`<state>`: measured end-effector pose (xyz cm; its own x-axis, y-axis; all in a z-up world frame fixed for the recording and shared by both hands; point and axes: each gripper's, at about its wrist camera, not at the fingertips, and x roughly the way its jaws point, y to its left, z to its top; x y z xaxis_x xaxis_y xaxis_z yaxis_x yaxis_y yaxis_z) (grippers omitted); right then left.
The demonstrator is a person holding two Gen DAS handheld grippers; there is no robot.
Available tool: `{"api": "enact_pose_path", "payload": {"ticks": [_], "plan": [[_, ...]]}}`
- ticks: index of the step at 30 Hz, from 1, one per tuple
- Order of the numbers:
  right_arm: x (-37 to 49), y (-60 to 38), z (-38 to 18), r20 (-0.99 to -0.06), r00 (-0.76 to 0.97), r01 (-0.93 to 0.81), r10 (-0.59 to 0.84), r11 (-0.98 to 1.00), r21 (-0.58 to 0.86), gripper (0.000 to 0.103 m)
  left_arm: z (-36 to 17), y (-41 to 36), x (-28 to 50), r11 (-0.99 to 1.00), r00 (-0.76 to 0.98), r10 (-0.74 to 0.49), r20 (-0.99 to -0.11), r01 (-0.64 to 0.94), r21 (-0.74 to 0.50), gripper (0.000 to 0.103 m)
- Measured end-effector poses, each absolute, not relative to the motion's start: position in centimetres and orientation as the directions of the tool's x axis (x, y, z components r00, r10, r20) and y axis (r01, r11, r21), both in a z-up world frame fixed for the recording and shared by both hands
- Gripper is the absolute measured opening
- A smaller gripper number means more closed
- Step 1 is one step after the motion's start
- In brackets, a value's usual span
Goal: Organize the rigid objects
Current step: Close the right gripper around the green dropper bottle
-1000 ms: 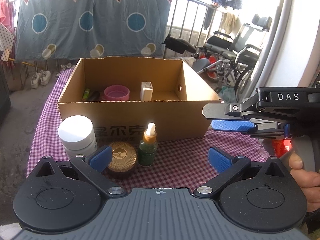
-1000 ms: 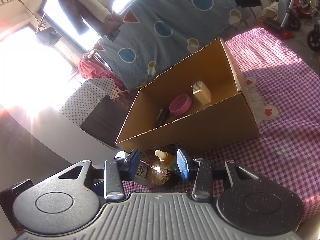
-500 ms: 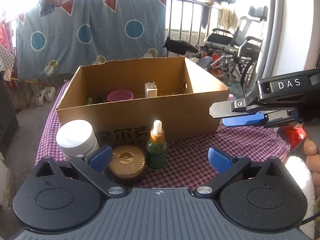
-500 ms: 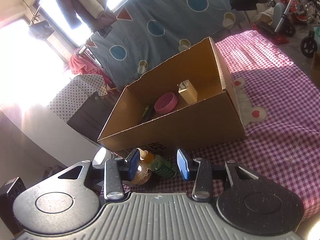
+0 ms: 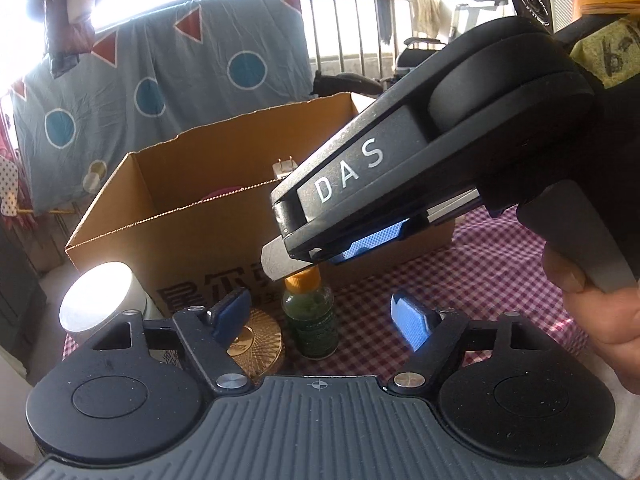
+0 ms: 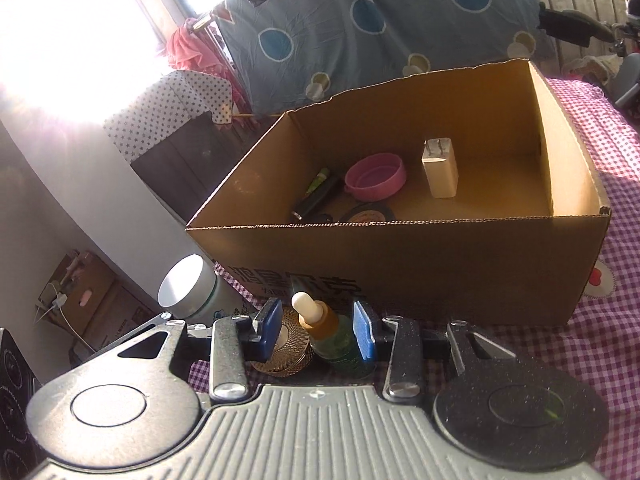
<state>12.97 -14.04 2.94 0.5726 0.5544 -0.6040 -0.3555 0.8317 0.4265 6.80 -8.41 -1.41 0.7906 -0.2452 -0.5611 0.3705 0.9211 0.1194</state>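
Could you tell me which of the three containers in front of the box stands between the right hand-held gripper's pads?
The green dropper bottle; the gold tin and white jar sit further left.

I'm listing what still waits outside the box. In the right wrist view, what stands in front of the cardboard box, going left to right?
White-lidded jar → gold-lidded round tin → green dropper bottle, which stands between the right gripper pads.
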Motion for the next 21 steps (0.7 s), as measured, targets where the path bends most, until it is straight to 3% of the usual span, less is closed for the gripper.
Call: {"api": "enact_pose_path", "payload": {"ticks": [4, 12, 15, 21], "plan": [[13.7, -13.7, 2.4, -0.608, 0.559, -0.363, 0.564, 0.826, 0.432, 0.027, -1.7, -7.9, 7.6, 0.922, 0.776, -0.259, -0.575, 0.376, 0.092, 0.061], [14.6, -16.6, 1.6, -0.580, 0.549, -0.304, 0.602, 0.790, 0.532, 0.024, -2.2, -8.7, 8.7, 0.916, 0.755, -0.251, -0.606, 0.388, 0.103, 0.051], [14.7, -17.6, 1.1, -0.567, 0.544, -0.279, 0.619, 0.770, 0.574, 0.024, -2.4, -9.0, 9.6, 0.913, 0.738, -0.245, -0.628, 0.393, 0.106, 0.035], [14.3, -17.8, 1.3, -0.569, 0.555, -0.275, 0.608, 0.779, 0.564, 0.024, -2.6, -9.3, 10.0, 0.916, 0.731, -0.263, -0.629, 0.395, 0.077, 0.034]]}}
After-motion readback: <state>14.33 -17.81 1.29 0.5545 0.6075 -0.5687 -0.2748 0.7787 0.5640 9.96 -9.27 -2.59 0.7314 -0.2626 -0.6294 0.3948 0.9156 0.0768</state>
